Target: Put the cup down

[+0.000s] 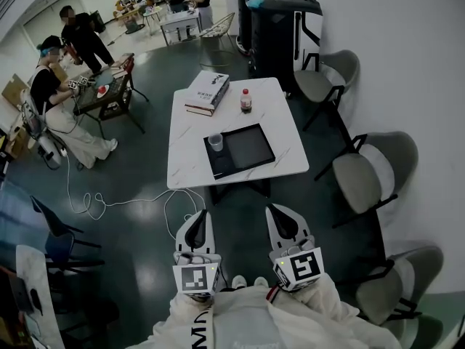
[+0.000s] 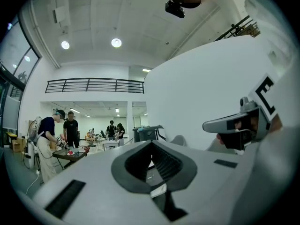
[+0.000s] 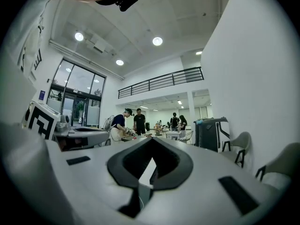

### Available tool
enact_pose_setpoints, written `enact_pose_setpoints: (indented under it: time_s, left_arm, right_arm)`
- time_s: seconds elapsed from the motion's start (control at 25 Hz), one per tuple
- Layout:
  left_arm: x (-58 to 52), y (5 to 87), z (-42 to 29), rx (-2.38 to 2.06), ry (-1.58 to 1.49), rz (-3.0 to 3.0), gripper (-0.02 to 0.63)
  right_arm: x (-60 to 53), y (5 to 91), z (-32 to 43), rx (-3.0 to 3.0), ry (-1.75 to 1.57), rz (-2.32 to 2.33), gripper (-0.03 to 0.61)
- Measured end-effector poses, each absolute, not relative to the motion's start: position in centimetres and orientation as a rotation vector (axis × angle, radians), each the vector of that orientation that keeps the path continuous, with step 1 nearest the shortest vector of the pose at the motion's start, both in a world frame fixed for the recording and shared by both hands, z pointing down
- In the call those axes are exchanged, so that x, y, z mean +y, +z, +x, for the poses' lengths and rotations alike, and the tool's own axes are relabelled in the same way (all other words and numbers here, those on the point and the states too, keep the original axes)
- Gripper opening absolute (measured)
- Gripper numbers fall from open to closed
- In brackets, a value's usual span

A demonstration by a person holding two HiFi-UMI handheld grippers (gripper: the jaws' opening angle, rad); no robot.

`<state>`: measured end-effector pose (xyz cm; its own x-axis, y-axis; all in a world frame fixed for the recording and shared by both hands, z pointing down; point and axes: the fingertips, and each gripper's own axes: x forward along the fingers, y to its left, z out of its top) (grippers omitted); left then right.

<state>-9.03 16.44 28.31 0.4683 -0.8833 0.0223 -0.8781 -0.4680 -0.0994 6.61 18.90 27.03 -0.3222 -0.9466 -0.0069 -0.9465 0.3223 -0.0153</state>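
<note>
A clear plastic cup (image 1: 215, 142) stands upright on the left end of a black tray (image 1: 251, 147) on the white table (image 1: 272, 97). Both grippers are held close to my body, well short of the table's near edge. My left gripper (image 1: 199, 214) is shut with nothing in it. My right gripper (image 1: 274, 209) is also shut and empty. In the left gripper view the left gripper (image 2: 152, 145) points out over the room with its jaws together. The right gripper view shows the right gripper (image 3: 151, 142) the same way.
A thick book (image 1: 207, 91) and a red-capped bottle (image 1: 246, 100) sit at the table's far end. Grey chairs (image 1: 374, 169) line the right wall. Black bins (image 1: 280, 27) stand behind the table. A white cable (image 1: 131, 202) trails over the floor at left, near people at a small table (image 1: 102, 93).
</note>
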Motion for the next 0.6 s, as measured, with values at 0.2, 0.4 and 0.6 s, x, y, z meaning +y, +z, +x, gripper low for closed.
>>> enact_pose_setpoints:
  time_s: [0.2, 0.4, 0.6]
  left_arm:
    - [16.54, 27.96, -9.00, 1.578, -0.110, -2.630, 0.009]
    - [16.71, 27.73, -8.87, 1.563, -0.076, -2.637, 0.009]
    - [16.59, 28.19, -9.17, 1.574, -0.117, -2.645, 0.009]
  right_arm:
    - [19.20, 26.94, 6.43, 2.540, -0.005, -1.824, 0.003]
    - [19.42, 27.13, 6.27, 2.535, -0.012, -1.829, 0.003]
    - [19.40, 26.99, 6.08, 2.537, -0.012, -1.829, 0.003]
